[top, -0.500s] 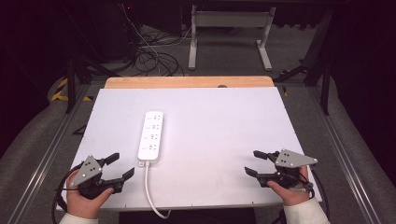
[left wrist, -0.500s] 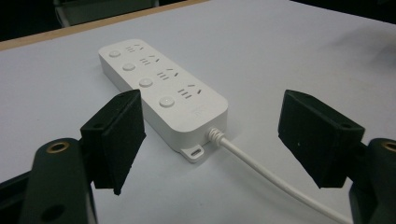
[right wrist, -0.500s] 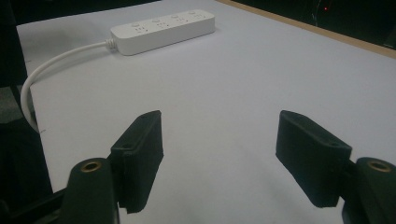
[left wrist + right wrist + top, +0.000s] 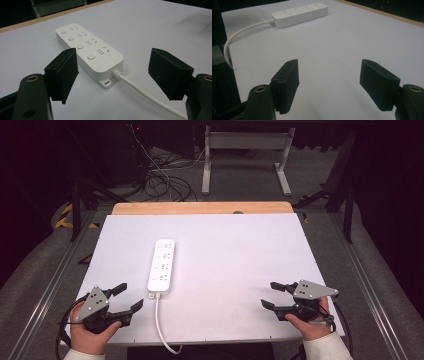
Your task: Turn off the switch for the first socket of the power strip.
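From the high view, I see a white power strip point(image 4: 162, 266) lying left of centre on the white table point(image 4: 240, 250), its cord point(image 4: 162, 330) running off the near edge. My left gripper point(image 4: 131, 296) and right gripper point(image 4: 267, 295) rest at the near corners, jaws spread, holding nothing. In the left gripper view, the strip lies just beyond the parted jaws. In the right gripper view, it lies well apart, far across the table.

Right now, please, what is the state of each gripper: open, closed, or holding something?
Left gripper: open, holding nothing, near the power strip.
Right gripper: open, holding nothing, over the bare white table.
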Available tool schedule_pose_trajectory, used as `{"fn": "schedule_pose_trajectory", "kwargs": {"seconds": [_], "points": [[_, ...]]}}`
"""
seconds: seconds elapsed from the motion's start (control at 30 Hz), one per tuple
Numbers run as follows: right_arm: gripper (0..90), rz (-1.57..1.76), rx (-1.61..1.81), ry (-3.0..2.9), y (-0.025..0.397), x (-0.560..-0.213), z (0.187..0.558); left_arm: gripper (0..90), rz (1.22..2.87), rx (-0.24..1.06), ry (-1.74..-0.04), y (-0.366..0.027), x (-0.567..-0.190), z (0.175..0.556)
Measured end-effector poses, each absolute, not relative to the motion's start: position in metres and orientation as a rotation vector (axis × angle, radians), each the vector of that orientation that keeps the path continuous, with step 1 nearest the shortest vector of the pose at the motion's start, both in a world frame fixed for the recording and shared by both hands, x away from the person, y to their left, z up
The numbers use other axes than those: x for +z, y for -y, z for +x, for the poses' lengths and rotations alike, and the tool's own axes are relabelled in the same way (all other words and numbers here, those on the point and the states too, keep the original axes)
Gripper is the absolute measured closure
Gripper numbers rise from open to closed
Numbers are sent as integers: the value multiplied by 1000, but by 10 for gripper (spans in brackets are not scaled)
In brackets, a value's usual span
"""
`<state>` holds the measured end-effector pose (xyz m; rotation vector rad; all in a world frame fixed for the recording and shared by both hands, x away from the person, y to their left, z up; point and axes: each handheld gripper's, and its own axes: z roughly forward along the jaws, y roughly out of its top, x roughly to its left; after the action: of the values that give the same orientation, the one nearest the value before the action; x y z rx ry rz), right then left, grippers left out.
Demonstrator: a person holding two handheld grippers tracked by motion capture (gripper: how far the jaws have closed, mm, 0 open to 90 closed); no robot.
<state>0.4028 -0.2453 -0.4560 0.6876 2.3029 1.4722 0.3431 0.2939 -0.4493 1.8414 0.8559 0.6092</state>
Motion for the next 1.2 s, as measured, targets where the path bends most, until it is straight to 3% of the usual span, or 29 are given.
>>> {"fn": "schedule_pose_trajectory", "kwargs": {"seconds": [0.27,1.2], "points": [[329,692,1464,-2324,244,-457,404,310,1856,587,-853,-294,-443,343],[332,681,1456,-2351,241,-460,404,342,1892,566,-815,-264,-413,391]]}}
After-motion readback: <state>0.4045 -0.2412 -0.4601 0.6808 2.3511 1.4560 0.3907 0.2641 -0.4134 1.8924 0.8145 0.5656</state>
